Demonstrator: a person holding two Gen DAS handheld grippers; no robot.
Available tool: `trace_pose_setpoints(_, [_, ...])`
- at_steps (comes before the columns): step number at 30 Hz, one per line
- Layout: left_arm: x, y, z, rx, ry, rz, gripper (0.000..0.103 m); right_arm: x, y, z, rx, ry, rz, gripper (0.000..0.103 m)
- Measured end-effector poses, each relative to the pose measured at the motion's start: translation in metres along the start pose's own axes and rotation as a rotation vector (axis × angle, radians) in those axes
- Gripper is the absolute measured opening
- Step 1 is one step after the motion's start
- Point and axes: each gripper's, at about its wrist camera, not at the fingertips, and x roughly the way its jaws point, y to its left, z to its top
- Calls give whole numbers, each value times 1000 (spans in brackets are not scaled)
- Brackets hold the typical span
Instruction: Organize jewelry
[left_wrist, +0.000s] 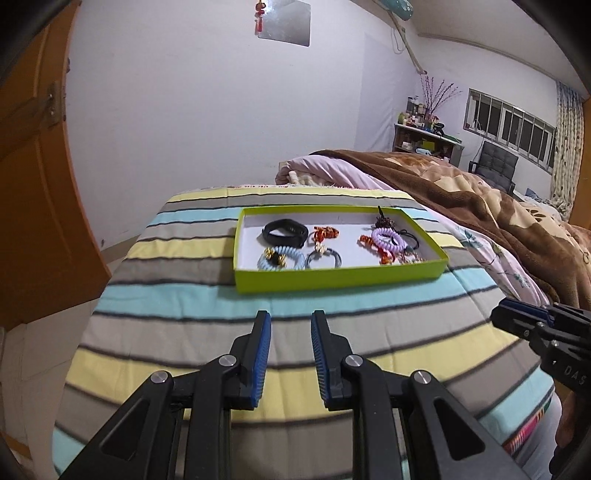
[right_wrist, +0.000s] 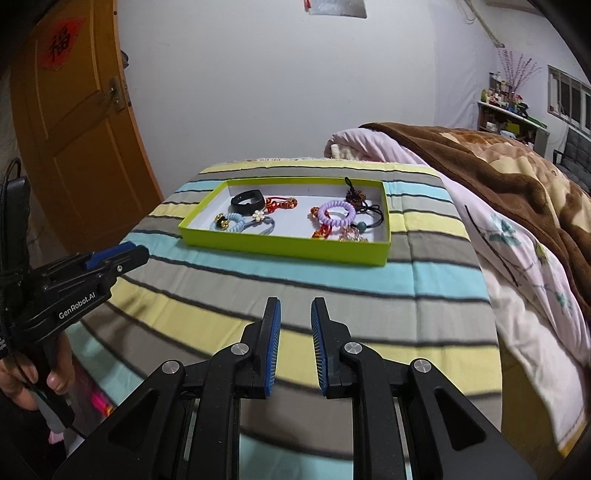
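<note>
A bedroom with pale walls and an orange wooden door (right_wrist: 70, 122) on the left holds a bed spread with a striped sheet (left_wrist: 192, 306) in yellow, grey and turquoise bands, with a brown patterned blanket (left_wrist: 480, 199) heaped to the right. On the sheet lies a shallow lime-green cardboard tray (left_wrist: 332, 275) with a white floor, and all the jewelry sits inside it. From the left there are one black rubber wristband (left_wrist: 285, 232), one pale blue spiral hair tie (left_wrist: 281, 258) with gold-and-black beads, one grey elastic (right_wrist: 266, 223) with a white flower charm, one red knotted cord ornament (left_wrist: 325, 233), a second orange-red cord piece (left_wrist: 373, 246) under one lilac spiral hair tie (left_wrist: 388, 238), one dark beaded charm (right_wrist: 355, 195), one black elastic (right_wrist: 373, 218) with a teal bead, and one small pinkish beaded piece (right_wrist: 352, 234) at the near right corner. Everything looks light, soft and springy, likely to snag its neighbours; the loops seem best pinched across one side of the ring, while the beaded bits look fiddly and slippery. The left tool (left_wrist: 290, 326) hovers over the sheet short of the tray, its blue pads (left_wrist: 264, 343) apart and holding nothing. The right tool (right_wrist: 295, 314) hangs likewise near the tray, pads parted and empty.
</note>
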Motion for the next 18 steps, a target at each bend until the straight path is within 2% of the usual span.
trace_pose_setpoints(7, [-25, 1, -31, -11, -10, 31, 22, -22, 10, -25, -15, -43, -29, 17])
trace_pose_setpoints(18, [-44, -3, -52, -27, -41, 25, 22, -38, 16, -47, -38, -97, -72, 18])
